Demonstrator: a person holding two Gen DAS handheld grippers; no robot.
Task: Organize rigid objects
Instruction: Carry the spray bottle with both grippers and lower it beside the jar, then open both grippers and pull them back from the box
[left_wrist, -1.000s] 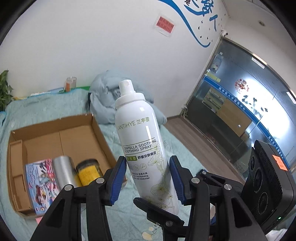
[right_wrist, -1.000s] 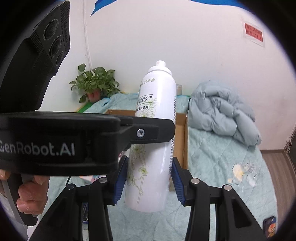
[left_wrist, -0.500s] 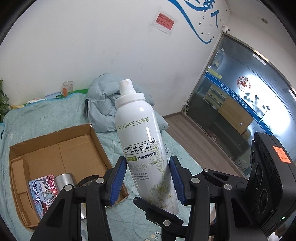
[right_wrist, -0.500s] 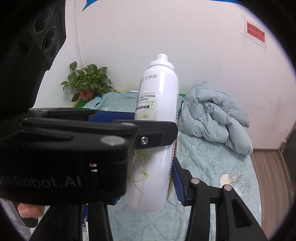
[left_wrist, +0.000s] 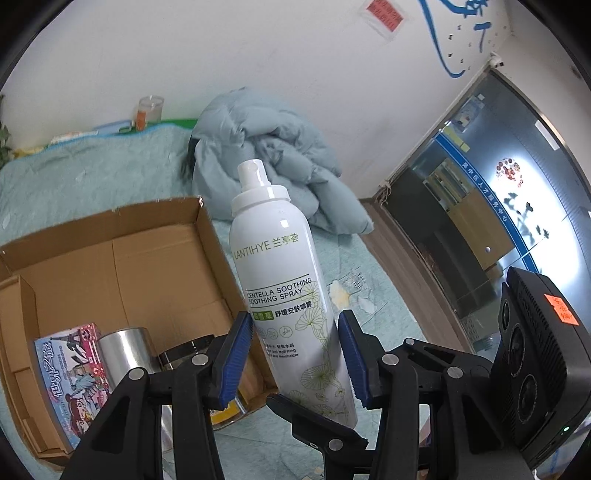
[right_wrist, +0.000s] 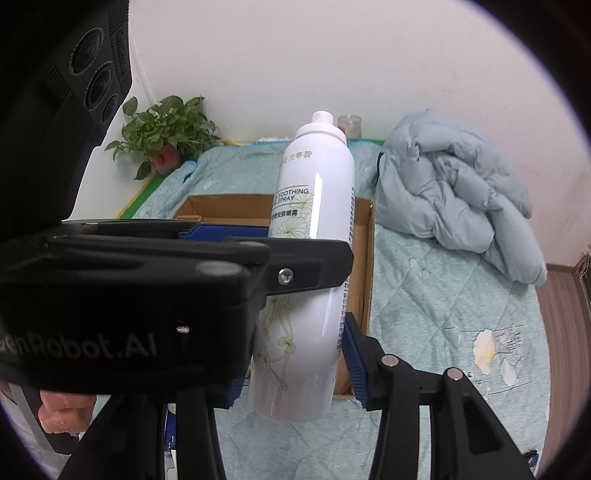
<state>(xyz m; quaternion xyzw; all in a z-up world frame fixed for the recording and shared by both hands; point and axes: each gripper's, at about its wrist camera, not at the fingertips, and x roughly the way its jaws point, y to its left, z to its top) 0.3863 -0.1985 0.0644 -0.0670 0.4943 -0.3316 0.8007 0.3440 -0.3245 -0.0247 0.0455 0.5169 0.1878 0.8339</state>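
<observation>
A tall white spray bottle (left_wrist: 284, 280) labelled "Centella Soothing Spray" is held upright in the air above the bed. My left gripper (left_wrist: 293, 360) has its blue pads around the bottle's middle. My right gripper (right_wrist: 295, 365) is shut on the bottle's lower part (right_wrist: 310, 295); my left gripper's body crosses in front and hides its left finger. An open cardboard box (left_wrist: 122, 258) lies behind and left of the bottle. It holds a colourful pink box (left_wrist: 70, 380), a silver can (left_wrist: 125, 350) and a jar with a dark lid (left_wrist: 184, 350).
A crumpled light-blue duvet jacket (left_wrist: 273, 173) lies at the far side of the teal bedspread (right_wrist: 443, 325). A potted plant (right_wrist: 166, 133) and a glass jar (left_wrist: 149, 110) stand by the wall. Wooden floor and a glass door are to the right.
Both grippers and the bottle have come lower and closer to the box. The left gripper's body now covers more of the right wrist view.
</observation>
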